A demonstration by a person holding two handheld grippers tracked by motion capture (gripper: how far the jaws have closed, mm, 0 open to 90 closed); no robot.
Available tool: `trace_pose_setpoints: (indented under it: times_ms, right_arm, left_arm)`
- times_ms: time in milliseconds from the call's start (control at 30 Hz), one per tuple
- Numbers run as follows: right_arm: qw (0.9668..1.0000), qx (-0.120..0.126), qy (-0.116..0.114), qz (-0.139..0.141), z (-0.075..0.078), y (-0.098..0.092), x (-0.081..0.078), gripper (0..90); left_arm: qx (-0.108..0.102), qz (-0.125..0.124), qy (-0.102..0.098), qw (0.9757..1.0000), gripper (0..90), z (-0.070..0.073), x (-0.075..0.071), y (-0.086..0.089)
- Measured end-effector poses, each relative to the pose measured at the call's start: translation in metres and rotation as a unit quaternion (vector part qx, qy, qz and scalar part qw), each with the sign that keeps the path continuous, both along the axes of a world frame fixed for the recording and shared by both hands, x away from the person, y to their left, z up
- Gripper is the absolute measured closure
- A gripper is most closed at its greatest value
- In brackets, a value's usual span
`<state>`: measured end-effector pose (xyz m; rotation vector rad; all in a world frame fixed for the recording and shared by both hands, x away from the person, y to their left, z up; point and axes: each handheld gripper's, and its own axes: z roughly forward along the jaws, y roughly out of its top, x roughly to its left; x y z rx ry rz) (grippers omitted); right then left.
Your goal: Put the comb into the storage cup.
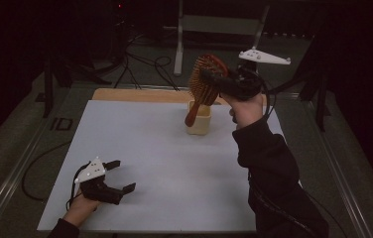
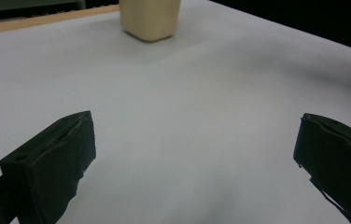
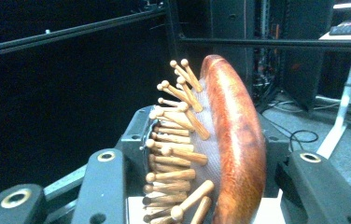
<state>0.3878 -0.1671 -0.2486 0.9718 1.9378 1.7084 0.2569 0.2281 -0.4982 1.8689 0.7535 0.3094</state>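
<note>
left gripper: near-left part of the white table top, low over it, jaws spread wide, nothing between them. Grey three-cornered plate on top, cable trailing back toward the hand.
left gripper view: both black jaws far apart at the bottom corners, bare white surface between them, cream cup straight ahead at the far end, well apart from the jaws.
table: white sheet over a wooden board; a strip of wood shows along the far edge.
cup: cream, squarish, upright on the far middle of the sheet, near the wood strip.
hairbrush: wooden paddle brush, reddish-brown back, wooden pins on a pale cushion. Held in the air above the cup, head up, handle pointing down; handle tip sits at the cup's rim, cannot tell if it's inside or just in front.
right gripper: raised above the far right of the table, right of the cup, pinching the hairbrush across its head. Jaws pressed together on it.
right gripper view: brush head stands edge-on between the two jaws, pins facing the jaw at the picture's left, glossy back toward the jaw at the right.
right arm: dark sleeve comes up from the bottom right.
</note>
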Motion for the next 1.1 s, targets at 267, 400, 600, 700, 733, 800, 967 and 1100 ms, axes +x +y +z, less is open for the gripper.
trace_pose_setpoints:
  times_ms: [267, 400, 600, 700, 733, 800, 967, 1100]
  right_arm:
    - [0.9997, -0.014, -0.010, -0.020, 0.003, 0.004, 0.020, 51.5]
    - [0.9991, -0.022, -0.012, -0.035, 0.001, 0.004, 0.030, 51.5]
    - [0.9975, -0.031, -0.011, -0.063, -0.005, 0.001, 0.046, 51.4]
    - [0.9967, -0.037, -0.010, -0.071, -0.011, 0.001, 0.053, 51.4]
    - [0.9966, -0.037, -0.009, -0.073, -0.014, 0.001, 0.055, 51.4]
    - [0.9963, -0.039, -0.008, -0.076, -0.018, 0.001, 0.060, 51.4]
    - [0.9950, -0.048, -0.008, -0.087, -0.030, 0.002, 0.069, 51.4]
    - [0.9942, -0.058, -0.003, -0.091, -0.040, 0.002, 0.075, 51.4]
  left_arm:
    - [0.008, 0.011, -0.006, 0.9999, 0.0, -0.004, -0.008, 0.007]
    - [0.003, 0.014, -0.007, 0.9999, 0.0, -0.006, -0.010, 0.010]
    - [-0.003, 0.017, -0.018, 0.9997, 0.0, -0.005, -0.013, 0.011]
    - [-0.004, 0.016, -0.019, 0.9997, 0.0, -0.006, -0.013, 0.011]
    - [-0.004, 0.015, -0.019, 0.9997, 0.0, -0.006, -0.013, 0.011]
    - [-0.005, 0.015, -0.020, 0.9997, 0.0, -0.006, -0.012, 0.011]
    - [-0.004, 0.014, -0.024, 0.9996, 0.0, -0.006, -0.012, 0.010]
    - [0.000, 0.011, -0.027, 0.9996, 0.0, -0.006, -0.012, 0.009]
